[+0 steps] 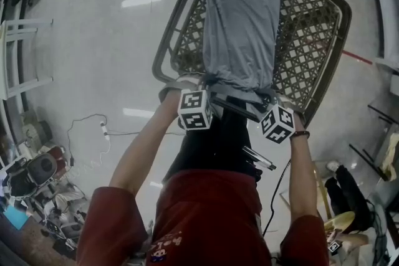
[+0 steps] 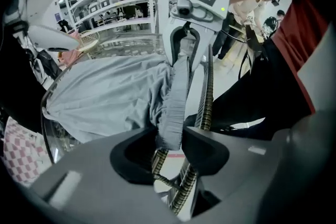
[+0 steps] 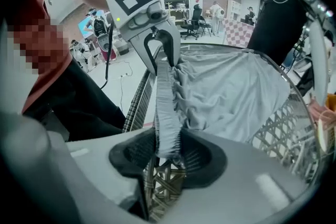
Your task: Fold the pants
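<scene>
Grey pants (image 1: pixel 240 22) lie lengthwise on lattice table (image 1: pixel 308 28), waistband (image 3: pixel 167 107) at near edge. Left tongs (image 2: pixel 168 140) and right tongs (image 3: pixel 168 147) each pinch waistband. Grip seems shallow; keep band taut, lift evenly, carry toward far edge.

1. Red short-sleeved shirt (image 1: pixel 206 215), with small pale print near the hem.
2. Dark trousers (image 1: pixel 209 149).
3. Dark wristband (image 1: pixel 300 134) on the right wrist.
4. Left gripper (image 2: pixel 169 136) and right gripper (image 3: pixel 169 147): matt grey bodies, black jaw pads.
5. Each carries a white cube with black square markers: left cube (image 1: pixel 194 110), right cube (image 1: pixel 277 123).
6. Small green light (image 2: pixel 223 8) on the pale gripper head under the cube.
</scene>
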`<state>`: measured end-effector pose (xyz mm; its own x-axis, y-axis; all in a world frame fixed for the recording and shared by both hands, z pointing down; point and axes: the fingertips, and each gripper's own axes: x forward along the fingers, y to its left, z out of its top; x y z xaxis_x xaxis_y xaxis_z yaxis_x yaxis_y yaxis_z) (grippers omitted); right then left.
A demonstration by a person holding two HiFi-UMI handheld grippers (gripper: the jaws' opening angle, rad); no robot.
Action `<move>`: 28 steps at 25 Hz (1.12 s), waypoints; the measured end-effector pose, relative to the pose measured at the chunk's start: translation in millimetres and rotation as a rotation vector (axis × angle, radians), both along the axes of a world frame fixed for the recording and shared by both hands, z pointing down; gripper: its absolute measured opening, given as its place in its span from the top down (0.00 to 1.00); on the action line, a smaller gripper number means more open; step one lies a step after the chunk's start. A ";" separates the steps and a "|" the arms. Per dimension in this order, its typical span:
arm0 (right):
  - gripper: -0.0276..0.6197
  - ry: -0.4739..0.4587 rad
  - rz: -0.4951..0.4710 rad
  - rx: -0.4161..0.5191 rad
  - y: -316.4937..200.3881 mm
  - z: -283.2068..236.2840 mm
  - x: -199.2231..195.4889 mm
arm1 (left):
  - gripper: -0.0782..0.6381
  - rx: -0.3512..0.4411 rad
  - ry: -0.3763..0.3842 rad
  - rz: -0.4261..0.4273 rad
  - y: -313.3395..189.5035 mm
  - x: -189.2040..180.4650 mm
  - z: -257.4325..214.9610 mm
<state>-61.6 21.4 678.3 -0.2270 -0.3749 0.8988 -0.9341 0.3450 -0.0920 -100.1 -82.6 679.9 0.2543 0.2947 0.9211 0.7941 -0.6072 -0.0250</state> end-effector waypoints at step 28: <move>0.78 -0.004 0.044 -0.026 49.1 -27.7 -93.6 | 0.71 -0.024 0.004 0.010 56.6 -108.8 -17.3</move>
